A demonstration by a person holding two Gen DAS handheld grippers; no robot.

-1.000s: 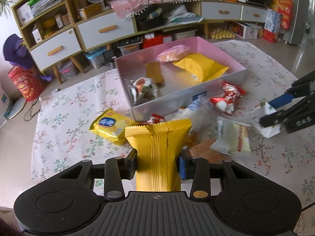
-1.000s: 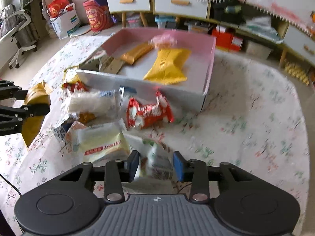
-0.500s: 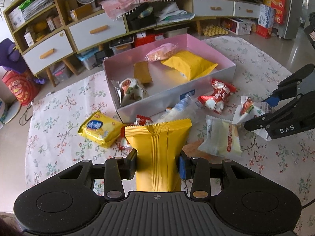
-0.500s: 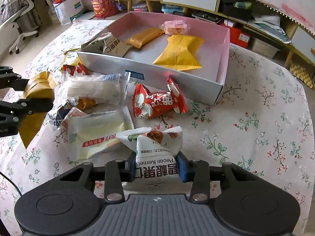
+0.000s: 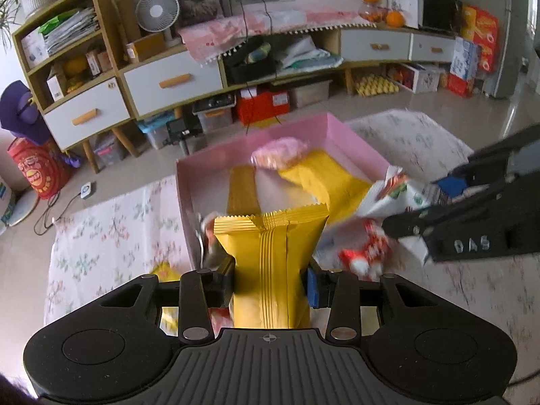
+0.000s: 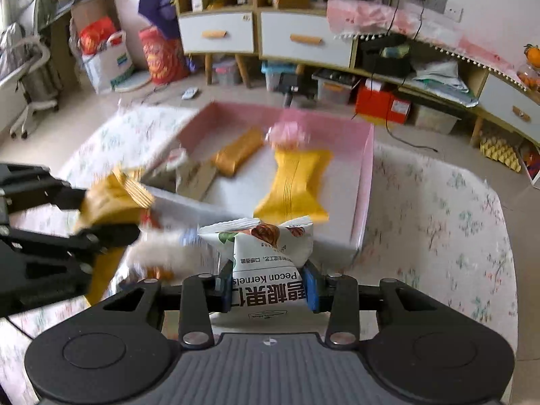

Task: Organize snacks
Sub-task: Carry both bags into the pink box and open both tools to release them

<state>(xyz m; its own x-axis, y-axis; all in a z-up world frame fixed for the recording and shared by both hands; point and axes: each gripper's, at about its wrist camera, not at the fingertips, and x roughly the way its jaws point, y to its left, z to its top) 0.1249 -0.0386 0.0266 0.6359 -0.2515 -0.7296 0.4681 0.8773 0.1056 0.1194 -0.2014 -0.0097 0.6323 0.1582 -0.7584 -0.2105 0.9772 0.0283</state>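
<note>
My left gripper (image 5: 271, 281) is shut on a yellow snack packet (image 5: 271, 253) and holds it above the table, just in front of the pink box (image 5: 354, 138). My right gripper (image 6: 268, 287) is shut on a white pecan kernels packet (image 6: 270, 256), also lifted near the box's front wall (image 6: 357, 233). In the box lie a yellow packet (image 6: 295, 182), a gold bar (image 6: 238, 152), a pink packet (image 6: 288, 131) and a brown-white packet (image 6: 192, 175). The right gripper with its packet also shows in the left wrist view (image 5: 428, 216).
A red-and-white snack (image 5: 364, 253) and a clear white packet (image 6: 162, 253) lie on the flowered tablecloth (image 6: 438, 202) in front of the box. A yellow packet (image 5: 165, 268) lies at the left. Drawers and shelves (image 5: 168, 81) stand behind the table.
Both grippers have risen and moved toward the pink box with their packets. The right gripper lifted the pecan packet off the table.
</note>
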